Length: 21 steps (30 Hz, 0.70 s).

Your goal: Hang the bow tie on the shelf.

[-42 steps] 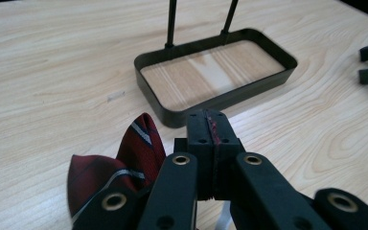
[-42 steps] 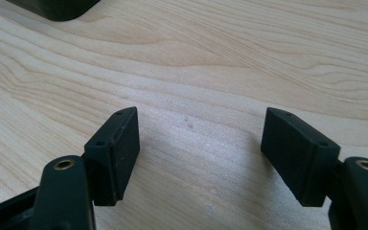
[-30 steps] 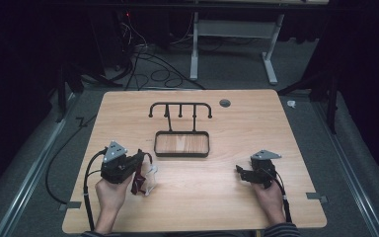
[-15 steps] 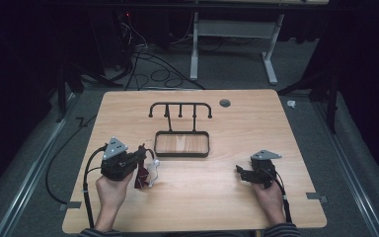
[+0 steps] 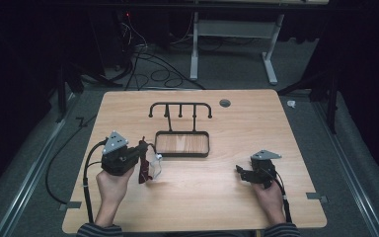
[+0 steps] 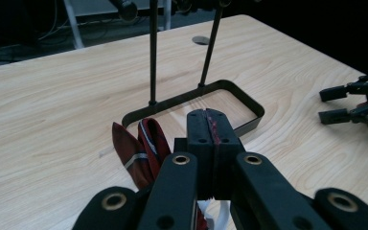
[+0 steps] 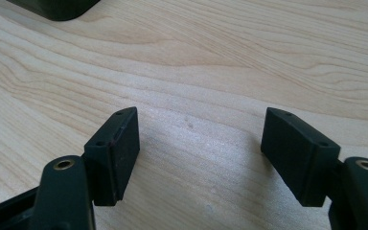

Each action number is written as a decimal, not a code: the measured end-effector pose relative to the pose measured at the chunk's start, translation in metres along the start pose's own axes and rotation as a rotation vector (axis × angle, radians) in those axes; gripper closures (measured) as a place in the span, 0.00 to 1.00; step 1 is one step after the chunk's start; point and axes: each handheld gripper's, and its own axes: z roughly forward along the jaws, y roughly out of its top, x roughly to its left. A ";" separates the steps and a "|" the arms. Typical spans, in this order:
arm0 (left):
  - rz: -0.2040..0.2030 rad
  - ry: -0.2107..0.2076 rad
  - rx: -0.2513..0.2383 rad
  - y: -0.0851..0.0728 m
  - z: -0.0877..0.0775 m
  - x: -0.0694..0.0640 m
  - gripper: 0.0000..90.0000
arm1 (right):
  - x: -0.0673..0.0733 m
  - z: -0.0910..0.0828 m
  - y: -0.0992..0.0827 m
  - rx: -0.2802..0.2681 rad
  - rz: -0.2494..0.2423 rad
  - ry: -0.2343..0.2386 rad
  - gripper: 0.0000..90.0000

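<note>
Fingers of the left gripper [image 5: 140, 159] pinch a dark red striped cloth strap [image 6: 141, 151] near the black metal hook rack [image 5: 181, 126]. Right gripper [image 5: 243, 174] fingers stand open, empty. Thin strap may slip free before reaching a hook.

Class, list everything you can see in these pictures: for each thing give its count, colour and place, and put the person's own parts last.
Table: one, light wood, middle of the room.
Rack: one, black wire frame with hooked bar above a tray base, table centre.
Strap: one, dark red with a pale stripe, clamped in the left gripper, hanging beside the rack's near left corner.
Grommet: one, grey, far side of table.
Desk frame: one, white, floor beyond the table.
Left gripper: one, black, shut on the strap.
Right gripper: one, black, open, low over bare table at right.
Hands: two, in striped sleeves, at the near edge.
</note>
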 end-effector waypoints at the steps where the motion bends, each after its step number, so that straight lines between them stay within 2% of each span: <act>1: 0.002 0.003 0.003 0.001 0.000 0.000 1.00 | 0.000 0.000 0.000 0.000 0.001 0.000 0.34; 21: 0.012 -0.021 -0.007 0.021 0.007 -0.001 1.00 | 0.000 0.000 0.000 0.000 0.002 0.000 0.34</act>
